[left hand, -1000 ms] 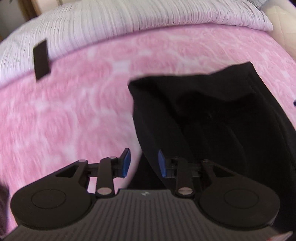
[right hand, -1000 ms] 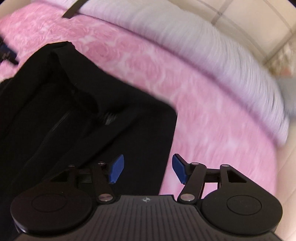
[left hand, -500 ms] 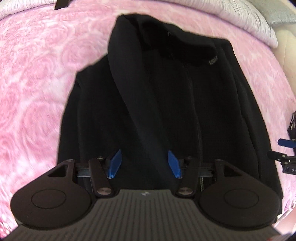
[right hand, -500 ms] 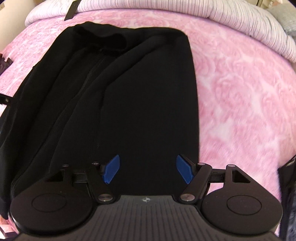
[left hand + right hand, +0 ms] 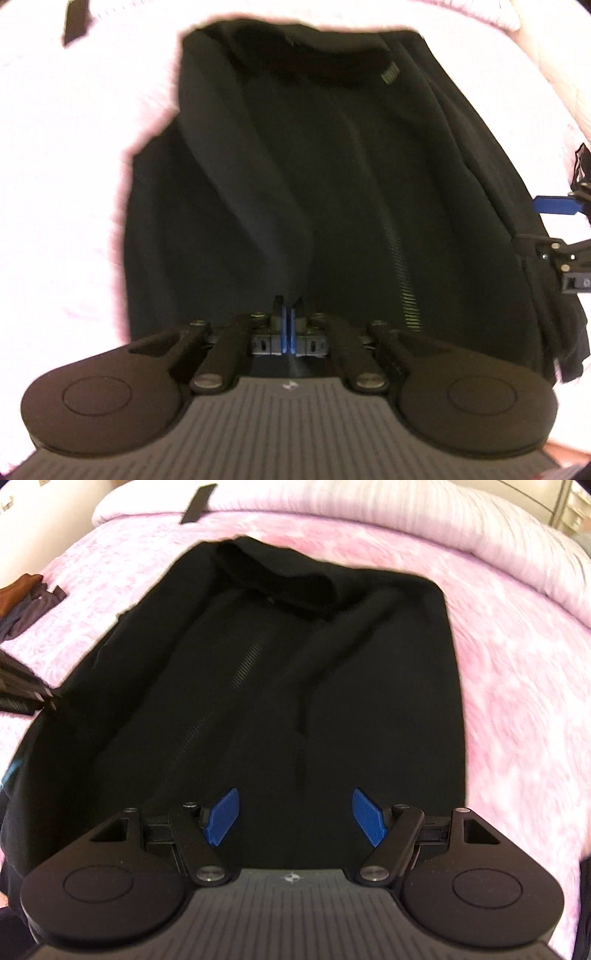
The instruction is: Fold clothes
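black jacket (image 5: 280,672) on pink bedspread (image 5: 517,664)

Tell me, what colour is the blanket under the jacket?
Pink, with a rose-like pattern; the blanket shows best in the right wrist view.

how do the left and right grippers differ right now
The left gripper has its blue fingers pressed together, shut; the right gripper has its fingers spread wide apart. Whether the left one pinches any cloth cannot be told; nothing sits between the right one's fingers. Both hover low over the near hem of the black jacket on the pink bedspread.
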